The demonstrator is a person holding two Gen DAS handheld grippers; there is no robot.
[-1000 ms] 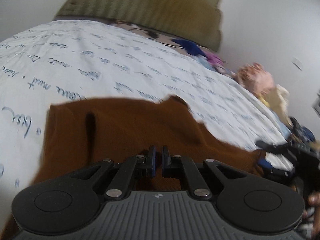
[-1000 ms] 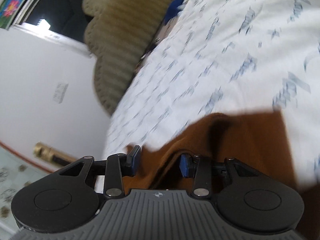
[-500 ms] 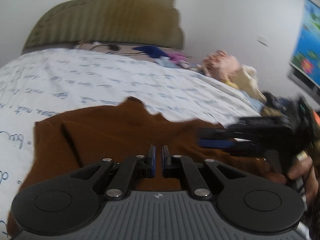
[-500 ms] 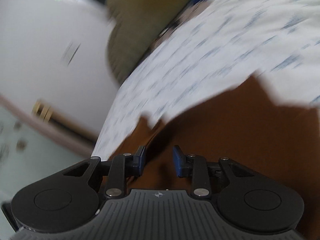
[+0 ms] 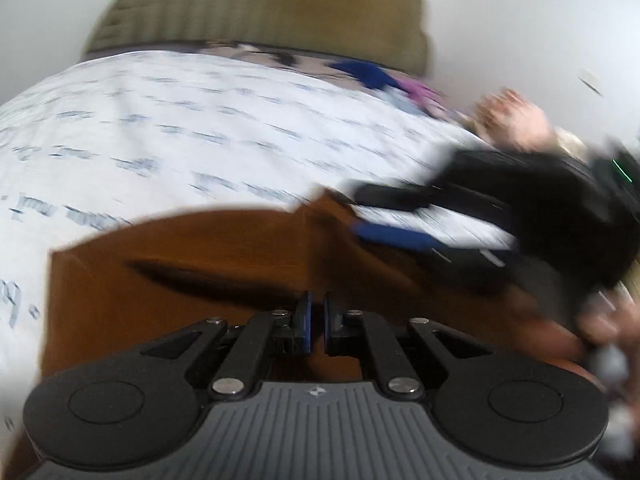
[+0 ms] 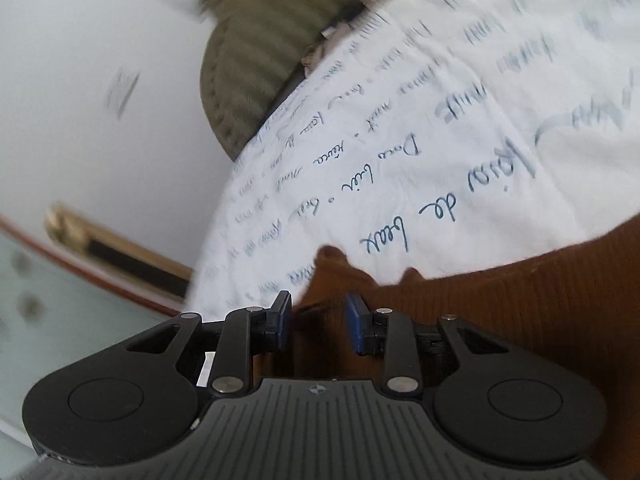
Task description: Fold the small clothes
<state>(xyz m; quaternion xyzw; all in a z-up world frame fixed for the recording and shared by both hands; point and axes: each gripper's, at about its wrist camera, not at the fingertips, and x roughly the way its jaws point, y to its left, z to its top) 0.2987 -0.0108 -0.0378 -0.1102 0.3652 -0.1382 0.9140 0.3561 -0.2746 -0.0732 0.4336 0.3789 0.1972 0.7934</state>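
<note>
**Cloth, plastic and metal on the bed**

The brown garment (image 6: 540,320) is matt, finely ribbed knit cloth. Under it the sheet (image 6: 460,128) is smooth white cotton-like cloth printed with blue script. Beyond the sheet, the headboard (image 5: 260,8) is olive, ribbed upholstery. The right gripper (image 6: 318,326) is matt black plastic with shiny metal rivets and blue pads (image 6: 356,328).

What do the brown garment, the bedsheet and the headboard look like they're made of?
Brown garment: fine rib knit, matte; faint parallel ribs show. Probably cotton or a blend.
Bedsheet: thin woven cloth, white, printed with blue script; soft creases. Likely cotton.
Headboard: olive upholstery, padded in channelled ridges, corduroy-like.
</note>
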